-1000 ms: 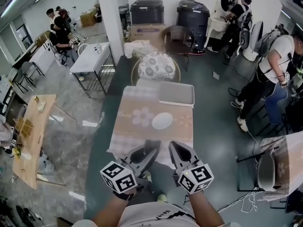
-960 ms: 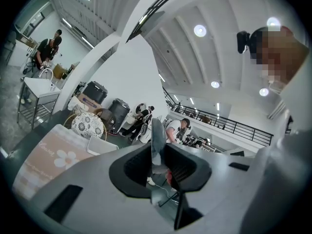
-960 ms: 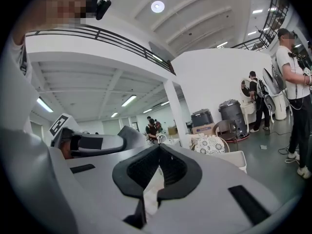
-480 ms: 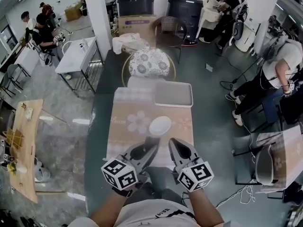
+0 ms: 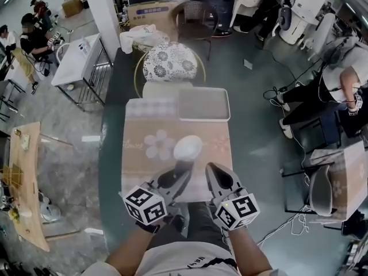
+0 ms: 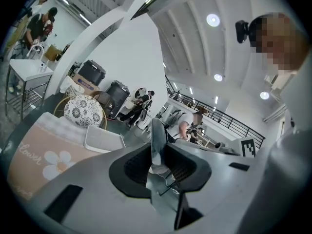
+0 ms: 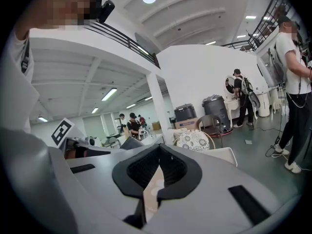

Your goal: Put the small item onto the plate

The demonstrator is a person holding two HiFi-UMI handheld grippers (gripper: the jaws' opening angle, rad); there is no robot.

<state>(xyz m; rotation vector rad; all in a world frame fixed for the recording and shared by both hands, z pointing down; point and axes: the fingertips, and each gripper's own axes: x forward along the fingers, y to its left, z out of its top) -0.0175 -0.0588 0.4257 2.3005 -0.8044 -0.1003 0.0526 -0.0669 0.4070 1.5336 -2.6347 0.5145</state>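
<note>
- The table (image 5: 138,160), under a peach cloth with a daisy print, stands alone on a dark floor, with open floor along both long sides.
- The plate (image 5: 187,147) is a blurred white oval near the table's middle, just ahead of the left tongs (image 5: 179,174).
- A grey tray (image 5: 203,104) fills the far right corner of the table, apart from the plate.
- Beyond the far edge is a round chair with a patterned cushion (image 5: 168,62), then a white pillar (image 5: 103,22) and a narrow white side table (image 5: 77,59).
- To the right are a standing person (image 5: 339,79), a chair (image 5: 322,194) and loose cables on the floor.
- The left tongs stand narrowly apart with nothing between them.
- The right tongs (image 5: 217,177) meet at the tips and grip nothing; only cloth shows through the slit behind them.
- Both hang over the near table edge, side by side.
- The small item cannot be made out in any view.
- The dark bins at the top are cut off by the frame.
</note>
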